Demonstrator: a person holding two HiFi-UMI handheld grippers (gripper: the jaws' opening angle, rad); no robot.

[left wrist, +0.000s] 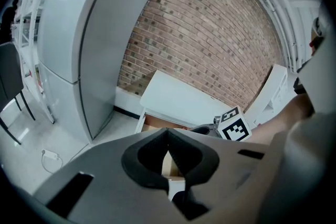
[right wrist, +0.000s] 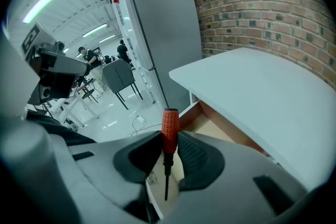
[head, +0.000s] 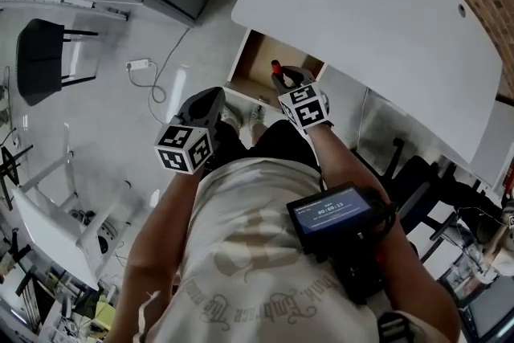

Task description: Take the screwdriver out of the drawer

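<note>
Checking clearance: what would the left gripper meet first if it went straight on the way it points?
Probably the open drawer, whose wooden inside shows past the left gripper's tips; depth is unclear.

Small screwdriver (right wrist: 169, 131), ribbed orange-red plastic handle, thin dark metal shaft: upright, handle up, tip down. Lower handle pinched between dark ribbed pads of right gripper (right wrist: 169, 161). Hangs above open drawer (head: 255, 60).

Drawer: shallow wooden box, light brown inside, white front, pulled out from under white tabletop (head: 377, 20), directly below screwdriver tip.
</note>
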